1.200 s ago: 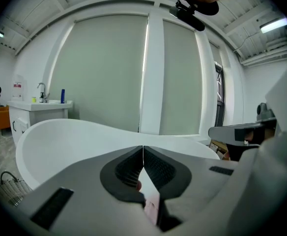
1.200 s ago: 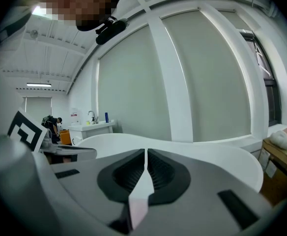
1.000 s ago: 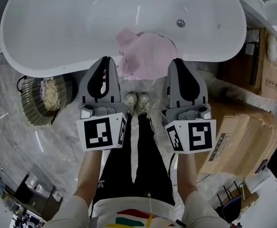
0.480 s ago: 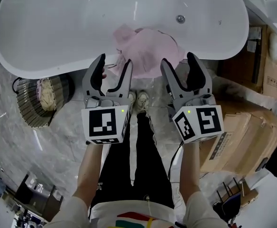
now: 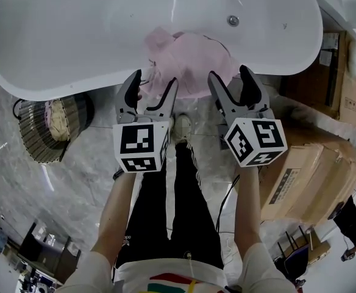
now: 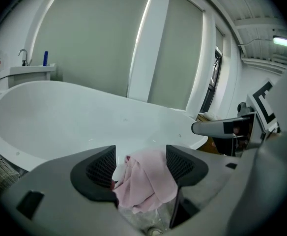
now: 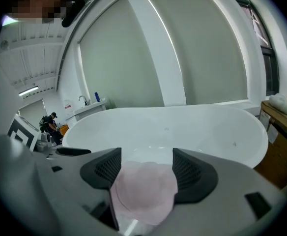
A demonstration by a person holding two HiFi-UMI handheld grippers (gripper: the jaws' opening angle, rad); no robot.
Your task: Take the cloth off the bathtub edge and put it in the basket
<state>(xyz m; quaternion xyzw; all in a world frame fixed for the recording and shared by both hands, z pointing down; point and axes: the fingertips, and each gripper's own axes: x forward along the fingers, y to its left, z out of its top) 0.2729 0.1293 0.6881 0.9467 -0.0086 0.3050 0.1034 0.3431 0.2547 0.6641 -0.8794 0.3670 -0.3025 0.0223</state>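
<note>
A pink cloth (image 5: 187,60) hangs over the near edge of the white bathtub (image 5: 74,35). My left gripper (image 5: 150,90) is at the cloth's left side. Its jaws are opening, with nothing pressed between them. My right gripper (image 5: 234,84) is at the cloth's right side, jaws also opening and bare. In the left gripper view the cloth (image 6: 146,183) lies just beyond the left gripper (image 6: 141,162). In the right gripper view the cloth (image 7: 143,191) shows between and past the jaws of the right gripper (image 7: 146,168). The woven basket (image 5: 35,136) stands on the floor at the left.
A cream cloth (image 5: 57,118) lies inside the basket. Cardboard boxes (image 5: 315,176) are stacked at the right. The person's shoes (image 5: 181,127) stand close to the tub on the marble floor (image 5: 56,194). The tub's drain (image 5: 233,21) is at its far side.
Both grippers went from shut to wide open. Both moved forward, up to the tub's edge and the cloth's two sides.
</note>
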